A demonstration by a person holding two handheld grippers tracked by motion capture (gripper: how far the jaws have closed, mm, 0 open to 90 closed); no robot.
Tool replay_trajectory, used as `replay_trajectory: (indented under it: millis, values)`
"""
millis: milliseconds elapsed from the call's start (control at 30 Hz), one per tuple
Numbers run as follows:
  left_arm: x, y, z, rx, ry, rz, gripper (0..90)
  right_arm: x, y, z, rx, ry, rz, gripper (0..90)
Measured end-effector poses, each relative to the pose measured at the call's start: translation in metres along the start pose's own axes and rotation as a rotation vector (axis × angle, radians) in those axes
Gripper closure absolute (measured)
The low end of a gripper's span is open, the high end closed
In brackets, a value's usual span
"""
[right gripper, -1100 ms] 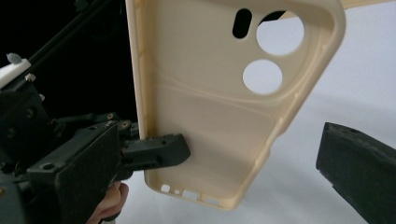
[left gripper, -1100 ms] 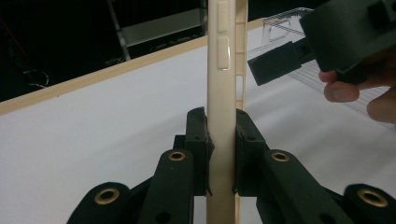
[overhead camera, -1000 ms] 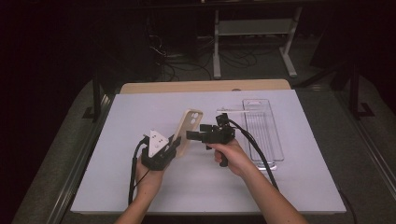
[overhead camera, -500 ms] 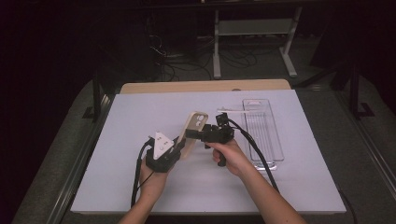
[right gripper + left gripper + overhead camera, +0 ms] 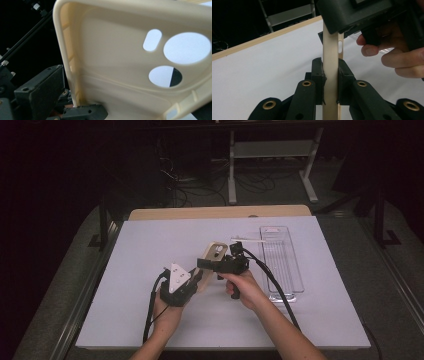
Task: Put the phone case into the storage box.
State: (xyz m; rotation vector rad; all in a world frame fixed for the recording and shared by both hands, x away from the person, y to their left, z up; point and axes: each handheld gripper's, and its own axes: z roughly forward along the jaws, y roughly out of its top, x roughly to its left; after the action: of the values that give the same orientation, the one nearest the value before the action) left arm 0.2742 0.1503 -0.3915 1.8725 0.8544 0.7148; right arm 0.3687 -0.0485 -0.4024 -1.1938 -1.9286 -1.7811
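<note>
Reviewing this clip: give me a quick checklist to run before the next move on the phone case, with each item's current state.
1. Left gripper clamped on the case: ok, pads press both faces.
2. Case lifted off the table: ok.
3. Right gripper at the case's camera end: ok.
4. Right gripper gripping the case: cannot tell.
5. Tray clear of both hands: ok.

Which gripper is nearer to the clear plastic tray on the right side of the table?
Right. The right gripper sits just beside the clear plastic tray, at the cream phone case. The left gripper, clamped on that case's lower end, is farther away.
</note>
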Motion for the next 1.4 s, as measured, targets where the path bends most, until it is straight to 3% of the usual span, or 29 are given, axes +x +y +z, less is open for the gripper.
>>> replay_trajectory:
  millis: [300,500,1033,1267,1400]
  values:
    - [-0.003,0.0,0.002,0.003,-0.006,0.007,78.8,0.0,-0.002,0.002,-0.002,-0.013,0.006,0.3]
    - [-0.004,-0.001,0.001,0.004,-0.005,0.009,78.8,-0.001,-0.002,0.0,-0.013,-0.016,0.024,5.2]
    - [-0.004,-0.001,0.002,0.003,-0.009,-0.003,77.7,-0.003,-0.002,-0.002,-0.025,-0.014,0.016,10.1]
    - [0.003,0.001,0.0,0.022,-0.027,0.003,66.2,-0.004,-0.002,-0.004,-0.043,-0.035,0.016,10.3]
    - [0.008,0.003,-0.001,0.029,-0.087,-0.027,58.2,-0.005,-0.002,-0.005,-0.046,-0.042,0.012,10.4]
